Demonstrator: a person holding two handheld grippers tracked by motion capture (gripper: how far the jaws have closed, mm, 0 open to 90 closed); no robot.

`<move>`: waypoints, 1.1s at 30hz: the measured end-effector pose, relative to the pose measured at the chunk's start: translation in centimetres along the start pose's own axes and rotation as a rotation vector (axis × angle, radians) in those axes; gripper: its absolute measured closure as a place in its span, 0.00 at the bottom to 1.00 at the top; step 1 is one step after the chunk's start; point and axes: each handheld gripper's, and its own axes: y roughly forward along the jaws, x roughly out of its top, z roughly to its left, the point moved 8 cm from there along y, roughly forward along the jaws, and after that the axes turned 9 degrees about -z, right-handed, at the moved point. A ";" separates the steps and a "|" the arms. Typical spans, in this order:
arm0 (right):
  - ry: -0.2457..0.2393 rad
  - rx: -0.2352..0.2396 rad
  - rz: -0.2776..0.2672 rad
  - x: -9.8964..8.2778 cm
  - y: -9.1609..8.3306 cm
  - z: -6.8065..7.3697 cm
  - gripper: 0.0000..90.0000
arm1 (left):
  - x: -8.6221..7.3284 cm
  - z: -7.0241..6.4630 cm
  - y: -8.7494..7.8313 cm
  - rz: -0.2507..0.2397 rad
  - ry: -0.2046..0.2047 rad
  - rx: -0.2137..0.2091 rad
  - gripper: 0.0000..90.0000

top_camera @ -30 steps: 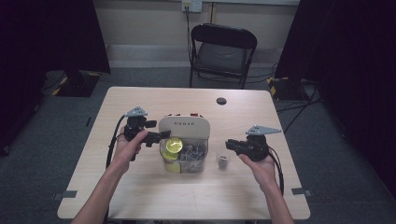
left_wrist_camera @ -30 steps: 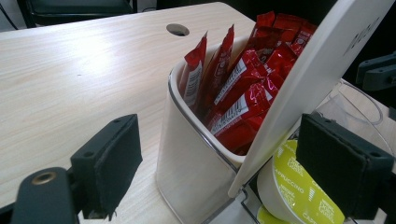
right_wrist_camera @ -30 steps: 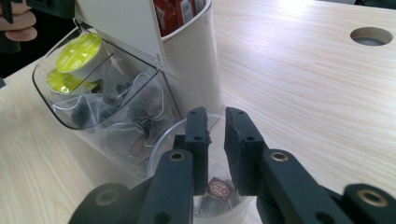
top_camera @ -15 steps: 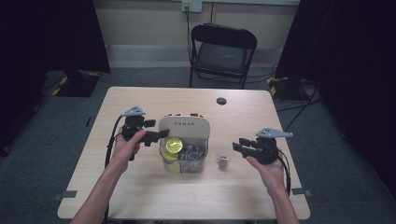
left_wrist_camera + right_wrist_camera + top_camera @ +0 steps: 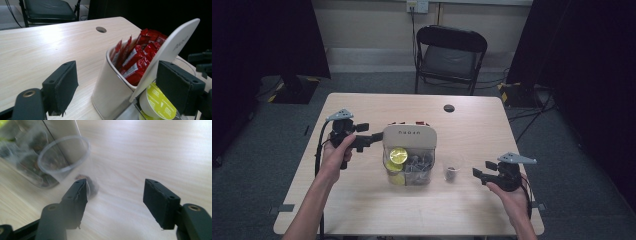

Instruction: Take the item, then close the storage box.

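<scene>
The right gripper (image 5: 115, 195) is standing with its jaws spread wide and nothing between them; they have just been opening, and the clear plastic cup (image 5: 65, 157) is sitting free on the table (image 5: 150, 150), just beyond the tip of one jaw and apart from it. In the high view that right gripper (image 5: 484, 175) is hovering to the right of the cup (image 5: 452, 169), with the person's right hand (image 5: 511, 192) wrapping its body from below. A small dark thing is lying in the bottom of the cup; what it is cannot be told. The cup is standing just right of the organizer box (image 5: 409, 155), near its clear front compartment. The left gripper (image 5: 117, 85) is also holding its jaws spread, straddling the box's near corner (image 5: 110, 82) without visibly pressing on it. Red sauce packets (image 5: 136, 57) are standing in the box's white rear compartment, and a yellow-lidded pod (image 5: 156, 101) is lying in the front one. The left hand (image 5: 337, 152) is reaching in from the box's left side.
</scene>
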 end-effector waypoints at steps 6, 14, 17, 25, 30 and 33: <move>0.018 -0.034 0.055 -2.3 0.4 -1.0 0.28 | 0.2 0.9 -0.1 -0.001 0.014 0.047 0.20; 0.008 -0.069 0.111 -4.0 1.5 -1.6 0.16 | -0.4 2.3 0.7 0.018 0.008 0.090 0.20; -0.008 -0.086 0.131 -4.6 1.9 -1.7 0.16 | -0.6 2.6 1.1 0.020 -0.005 0.097 0.20; -0.076 -0.131 0.179 -5.8 2.6 -2.0 0.16 | -0.8 2.2 2.2 0.022 -0.003 0.087 0.20; -0.087 -0.142 0.164 -5.8 2.8 -1.9 0.16 | -0.9 2.0 2.5 0.019 -0.011 0.064 0.20; -0.101 -0.152 0.154 -5.9 2.9 -1.9 0.15 | -0.9 1.7 2.6 0.017 -0.009 0.057 0.20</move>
